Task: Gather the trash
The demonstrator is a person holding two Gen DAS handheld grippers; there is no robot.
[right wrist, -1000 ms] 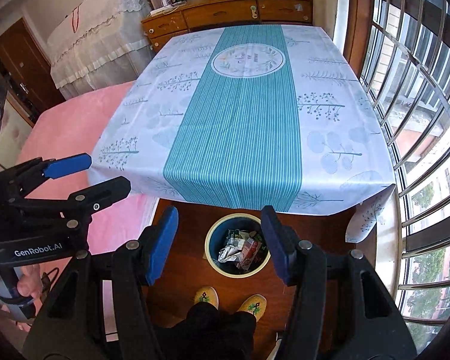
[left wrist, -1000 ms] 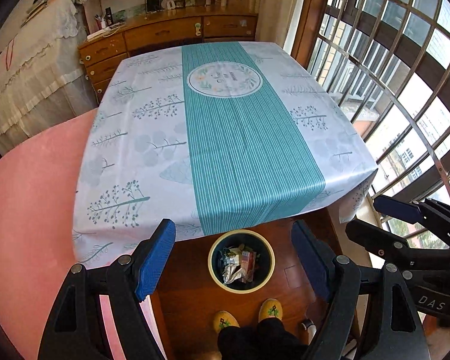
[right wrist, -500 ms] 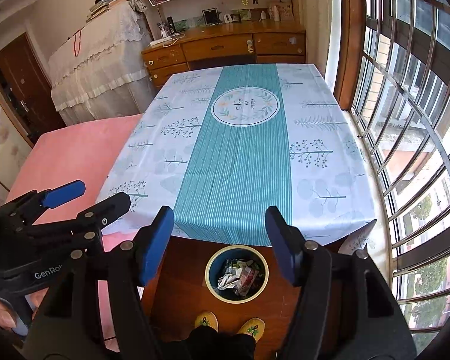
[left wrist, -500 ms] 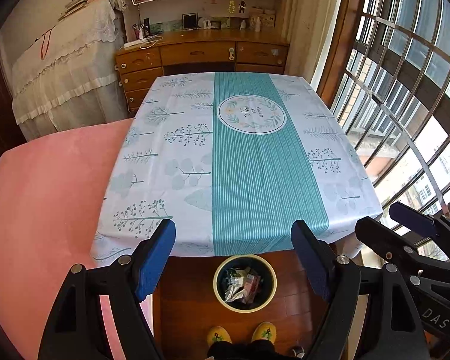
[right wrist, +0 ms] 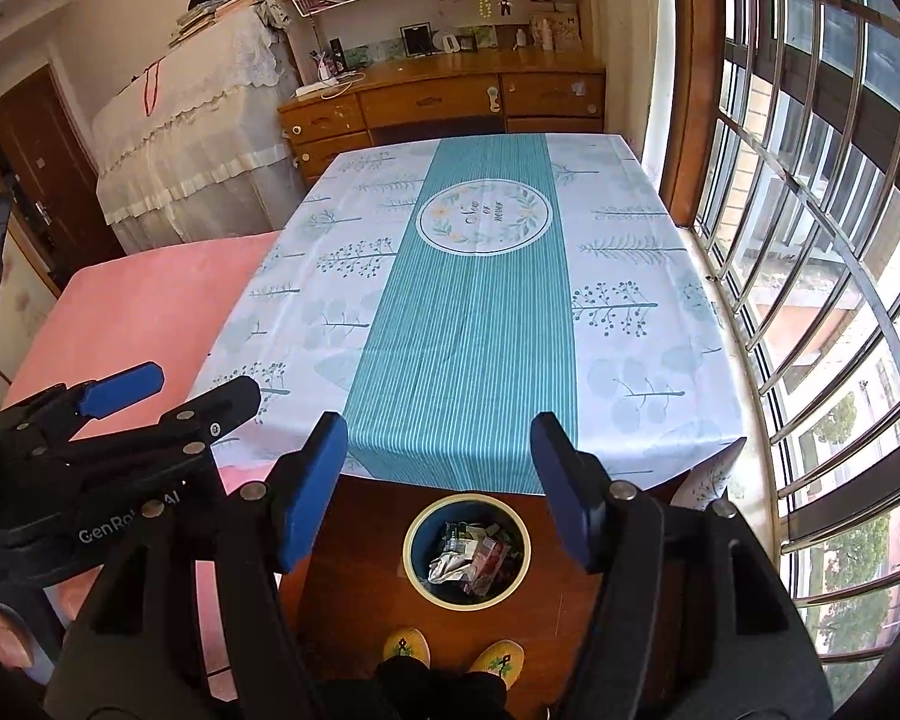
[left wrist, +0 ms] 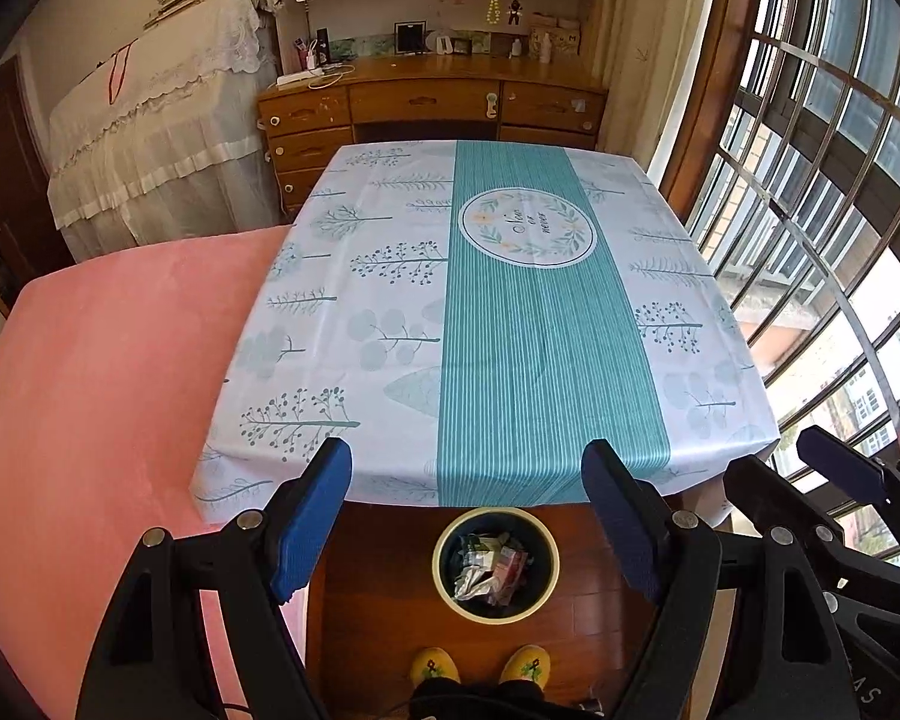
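Left gripper (left wrist: 468,516) fingers spread, grasping nothing; surface (left wrist: 510,312) looks bare. Trash (left wrist: 492,564) sits in bin (left wrist: 444,546) on the floor. Right gripper (right wrist: 435,486) likewise released. My worry: a careless swing tips the bin.

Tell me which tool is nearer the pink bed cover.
Left. The left tool hangs over the pink bed cover at its edge; the right tool is farther toward the window, above the round yellow-rimmed trash bin.

Glossy wooden floor (left wrist: 378,600), smooth printed tablecloth (left wrist: 510,330), perhaps plastic bin (left wrist: 497,564).
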